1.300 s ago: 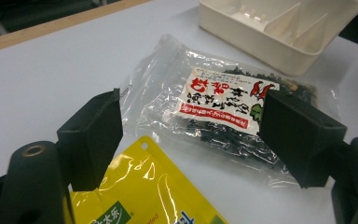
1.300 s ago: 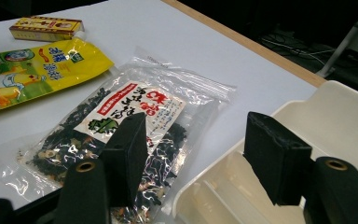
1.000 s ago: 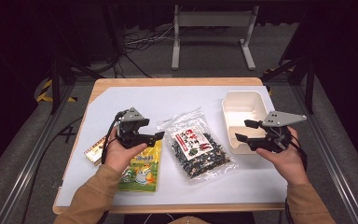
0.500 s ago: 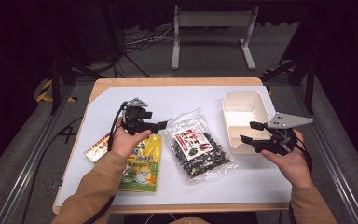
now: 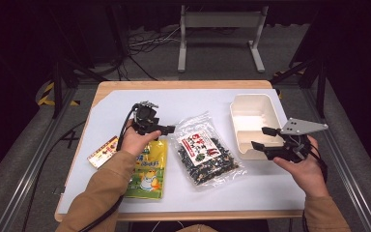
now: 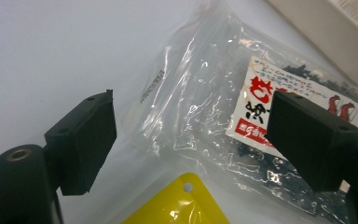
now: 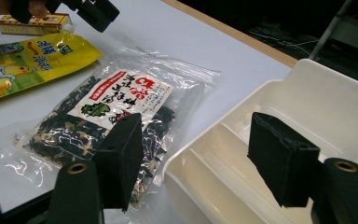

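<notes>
1. The left tongs (image 5: 168, 129) stand open with nothing between them; their jaws have just been opening further. They hover low over the tabletop (image 5: 198, 99), pointed at the clear top edge of the seaweed bag (image 5: 205, 154).
2. The right tongs (image 5: 262, 137) are open too, also empty and just opened a little more, poised at the near rim of the tray (image 5: 252, 107), with the bag off to their left in the right gripper view.
3. The bag lies flat between the two tongs, just ahead of the left pair and beside the tray — touching neither, as far as I can tell. A yellow pouch (image 5: 149, 166) sits right under the left hand, its tip poking up between the left jaws in the left gripper view (image 6: 182, 205); a small box (image 5: 103, 151) lies beyond it, away from the bag.
4. The step in hand looks like picking the bag up for the tray. To do it well, bring the left tongs down on the empty sealed strip (not the lumpy filled part), so the pads bite thin film.
5. Keep clear of the pouch tip — a low approach could pinch it as well.
6. Close fully before lifting; slick plastic slips.
</notes>
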{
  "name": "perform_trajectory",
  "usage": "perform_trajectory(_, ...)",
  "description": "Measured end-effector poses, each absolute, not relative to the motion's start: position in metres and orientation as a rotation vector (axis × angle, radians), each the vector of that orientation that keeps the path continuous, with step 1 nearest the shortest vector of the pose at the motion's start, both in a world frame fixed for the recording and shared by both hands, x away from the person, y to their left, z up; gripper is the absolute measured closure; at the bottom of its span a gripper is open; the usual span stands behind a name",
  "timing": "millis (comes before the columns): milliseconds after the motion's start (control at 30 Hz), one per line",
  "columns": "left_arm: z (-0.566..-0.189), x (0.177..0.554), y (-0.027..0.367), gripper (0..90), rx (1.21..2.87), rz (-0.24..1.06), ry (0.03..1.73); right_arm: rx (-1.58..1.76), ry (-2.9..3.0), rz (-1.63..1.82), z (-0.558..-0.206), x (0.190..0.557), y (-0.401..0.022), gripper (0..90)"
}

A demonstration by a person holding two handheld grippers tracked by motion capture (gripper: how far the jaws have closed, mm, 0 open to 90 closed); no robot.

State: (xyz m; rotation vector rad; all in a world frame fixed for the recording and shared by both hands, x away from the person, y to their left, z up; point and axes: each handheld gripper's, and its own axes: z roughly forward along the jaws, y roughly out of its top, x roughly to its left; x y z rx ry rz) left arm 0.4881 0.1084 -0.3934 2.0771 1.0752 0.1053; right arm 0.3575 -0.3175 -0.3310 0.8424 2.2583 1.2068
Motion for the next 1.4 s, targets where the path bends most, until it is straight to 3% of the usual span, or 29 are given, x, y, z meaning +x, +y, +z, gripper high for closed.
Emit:
perform_trajectory(400, -0.415, 0.509, 0.107, 20.9, 2.113, 0.066, 1.188, 0.867, 2.267, 1.189, -0.335, 0.357, -0.321, 34.5)
perform_trajectory(867, -0.433, 0.514, 0.086, 20.0, 2.200, 0.040, 1.139, 0.909, 2.278, 1.169, -0.341, 0.354, -0.324, 32.5)
perform_trajectory(1000, -0.431, 0.515, 0.085, 32.5, 2.209, -0.003, 1.131, 0.920, 2.273, 1.172, -0.341, 0.353, -0.327, 32.4)
perform_trajectory(1400, -0.429, 0.510, 0.074, 46.7, 2.264, 0.074, 1.147, 0.919, 2.286, 1.170, -0.342, 0.353, -0.324, 32.0)
